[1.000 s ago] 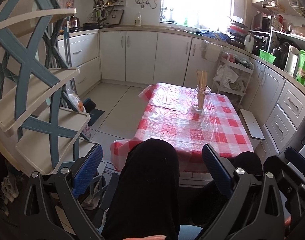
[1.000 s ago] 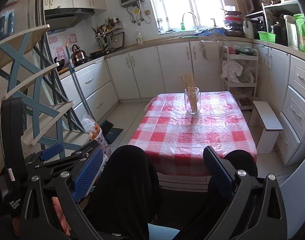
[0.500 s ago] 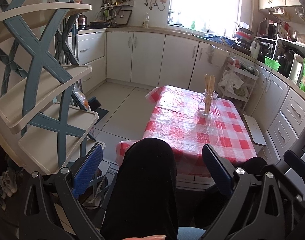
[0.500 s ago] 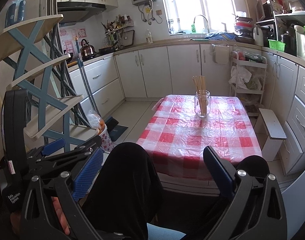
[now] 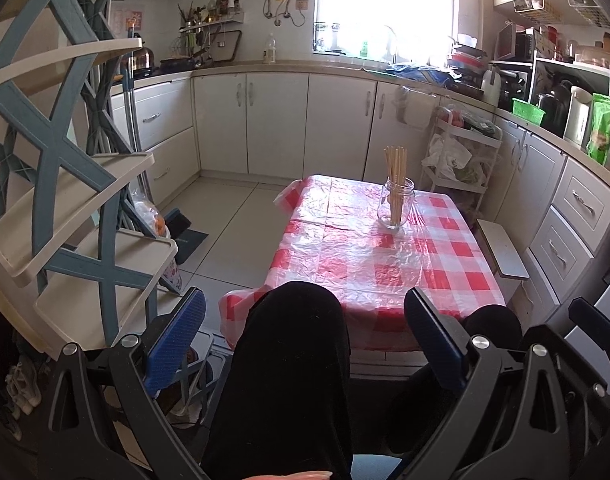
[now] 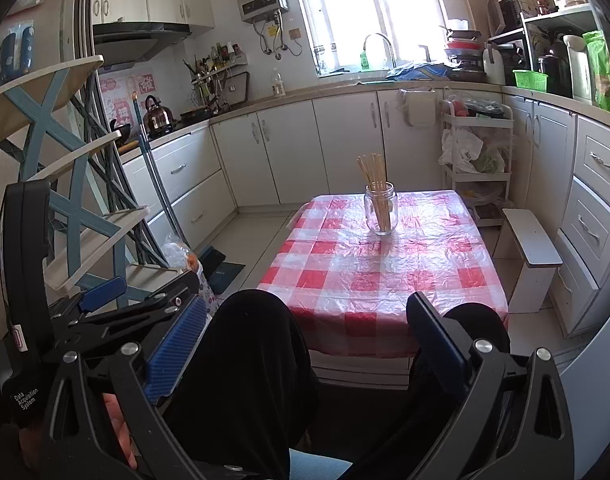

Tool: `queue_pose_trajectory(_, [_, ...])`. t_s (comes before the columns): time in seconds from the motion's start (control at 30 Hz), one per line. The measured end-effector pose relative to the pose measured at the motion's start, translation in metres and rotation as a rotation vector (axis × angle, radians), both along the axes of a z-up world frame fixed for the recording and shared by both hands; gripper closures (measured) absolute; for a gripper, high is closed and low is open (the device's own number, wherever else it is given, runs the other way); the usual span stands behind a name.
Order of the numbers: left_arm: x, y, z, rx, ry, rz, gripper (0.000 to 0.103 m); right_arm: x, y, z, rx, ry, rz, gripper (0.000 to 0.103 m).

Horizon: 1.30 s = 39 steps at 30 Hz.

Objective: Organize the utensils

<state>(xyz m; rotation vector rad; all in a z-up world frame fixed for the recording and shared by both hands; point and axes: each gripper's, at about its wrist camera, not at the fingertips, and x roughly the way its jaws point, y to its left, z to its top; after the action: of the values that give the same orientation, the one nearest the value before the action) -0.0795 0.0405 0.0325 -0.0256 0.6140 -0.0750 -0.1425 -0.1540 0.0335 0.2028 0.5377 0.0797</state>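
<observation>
Both grippers idle, low over the person's lap, well back from the worktop (image 5: 345, 256). Left gripper (image 5: 305, 344): jaws spread wide, nothing between the blue pads (image 5: 173, 344), only a black-clad knee (image 5: 293, 360) behind them. Right gripper (image 6: 305, 348): same, jaws wide apart, empty, pads framing the other knee (image 6: 477, 328). In the right wrist view the left gripper shows at the lower left, with a bit of the hand (image 6: 117, 428) holding it. Chopsticks (image 6: 375, 188) stand bundled upright in a clear glass jar (image 6: 381, 210), tips fanned slightly above the rim. Jar sits on the red-and-white checked cloth (image 6: 385, 276) toward the far edge of the worktop, roughly centred side to side in the right view, nearer the far right corner in the left view (image 5: 395, 206). Rest of the cloth is bare. White stool (image 6: 531, 248) just beside the worktop's right edge. Blue-framed shelf rack (image 5: 65, 200) on the left, well apart from the worktop.
</observation>
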Motion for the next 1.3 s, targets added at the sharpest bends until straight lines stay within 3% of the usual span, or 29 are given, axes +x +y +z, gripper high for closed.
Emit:
queue_pose_trajectory(0.5, [-0.018,-0.027,0.006,0.041,-0.026,-0.061,0.007,-0.027,-0.026,0.0,0.024,-0.033,-0.067,0.007])
queue_pose_trajectory(1.3, [-0.009,-0.016,-0.002,0.036,0.01,-0.052,0.007,-0.018,-0.02,-0.004,0.023,-0.028,-0.06,0.007])
